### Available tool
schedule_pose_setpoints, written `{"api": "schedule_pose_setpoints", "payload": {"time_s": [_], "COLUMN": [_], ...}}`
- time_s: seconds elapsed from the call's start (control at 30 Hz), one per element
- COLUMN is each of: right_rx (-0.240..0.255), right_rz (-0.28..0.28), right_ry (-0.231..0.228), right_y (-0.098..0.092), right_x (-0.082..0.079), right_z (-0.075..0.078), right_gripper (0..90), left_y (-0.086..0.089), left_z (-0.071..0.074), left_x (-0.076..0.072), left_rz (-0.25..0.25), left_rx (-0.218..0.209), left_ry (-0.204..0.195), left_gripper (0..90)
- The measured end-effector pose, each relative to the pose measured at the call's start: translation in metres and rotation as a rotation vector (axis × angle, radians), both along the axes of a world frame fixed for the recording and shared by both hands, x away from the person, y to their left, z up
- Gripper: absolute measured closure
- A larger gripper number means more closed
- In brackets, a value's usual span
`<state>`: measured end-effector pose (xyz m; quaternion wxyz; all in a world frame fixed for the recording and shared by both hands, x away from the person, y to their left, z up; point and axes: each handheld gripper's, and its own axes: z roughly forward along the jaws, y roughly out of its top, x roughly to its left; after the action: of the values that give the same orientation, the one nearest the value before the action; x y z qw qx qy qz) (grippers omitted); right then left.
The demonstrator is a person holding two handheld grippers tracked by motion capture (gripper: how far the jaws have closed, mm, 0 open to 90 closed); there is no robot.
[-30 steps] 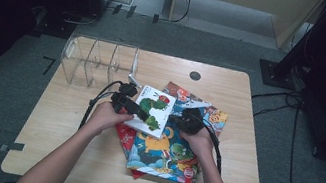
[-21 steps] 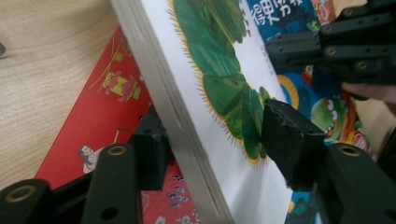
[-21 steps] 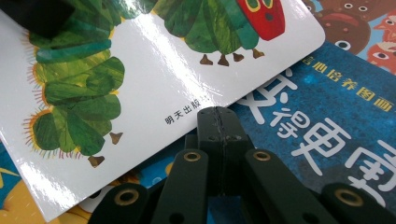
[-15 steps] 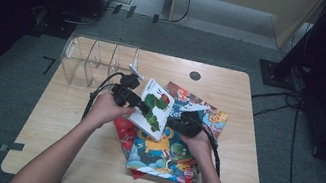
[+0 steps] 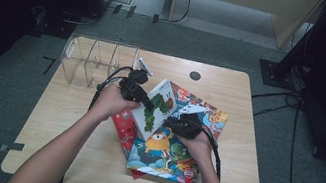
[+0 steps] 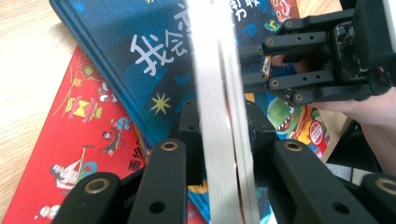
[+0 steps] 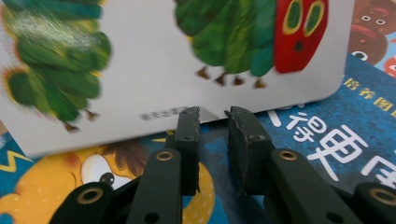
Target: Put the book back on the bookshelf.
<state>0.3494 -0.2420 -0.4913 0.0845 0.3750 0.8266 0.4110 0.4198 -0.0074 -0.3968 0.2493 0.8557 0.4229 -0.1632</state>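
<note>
Scanning from nine o'clock, I see the clear plastic divided rack (image 5: pixel 97 62) on the wooden table (image 5: pixel 59 119), then my left gripper (image 6: pixel 223 140), jaws just closing, clamping the white caterpillar board book (image 5: pixel 155 110) edge-on above the blue cartoon picture book (image 5: pixel 166 150). Toward three o'clock, my right gripper (image 7: pixel 212 123), jaws just opening, is narrowly parted, gripping nothing.

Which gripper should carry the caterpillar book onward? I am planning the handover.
Left: the left gripper is clamped on the caterpillar book's edge, while the right gripper has just opened, nothing between its jaws.
</note>
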Motion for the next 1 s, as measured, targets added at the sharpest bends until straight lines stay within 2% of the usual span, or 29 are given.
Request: {"api": "schedule_pose_setpoints", "payload": {"time_s": [0.2, 0.37, 0.47, 0.57, 0.73, 1.0], "right_rx": [-0.054, -0.067, -0.068, -0.070, -0.067, -0.053], "right_rz": [-0.001, -0.012, -0.013, -0.017, -0.021, -0.023], "right_ry": [-0.031, -0.044, -0.049, -0.057, -0.071, -0.082], "right_y": [-0.003, -0.007, -0.009, -0.009, -0.011, -0.013], "right_x": [-0.002, -0.003, -0.003, -0.003, -0.003, -0.004], "right_z": [0.002, 0.001, 0.001, 0.000, -0.001, -0.004], "right_gripper": [66.5, 59.8, 57.2, 55.9, 53.1, 51.9], "left_y": [0.005, 0.013, 0.018, 0.024, 0.038, 0.059], "left_z": [0.009, 0.018, 0.022, 0.025, 0.028, 0.029], "left_x": [-0.007, -0.017, -0.022, -0.025, -0.030, -0.038], "left_rz": [-0.022, -0.029, -0.030, -0.023, 0.005, 0.052], "left_rx": [0.037, 0.079, 0.097, 0.103, 0.083, 0.066], "left_ry": [-0.055, -0.140, -0.175, -0.196, -0.218, -0.230], "left_gripper": [76.8, 76.8, 76.8, 76.8, 76.8, 76.8]}}
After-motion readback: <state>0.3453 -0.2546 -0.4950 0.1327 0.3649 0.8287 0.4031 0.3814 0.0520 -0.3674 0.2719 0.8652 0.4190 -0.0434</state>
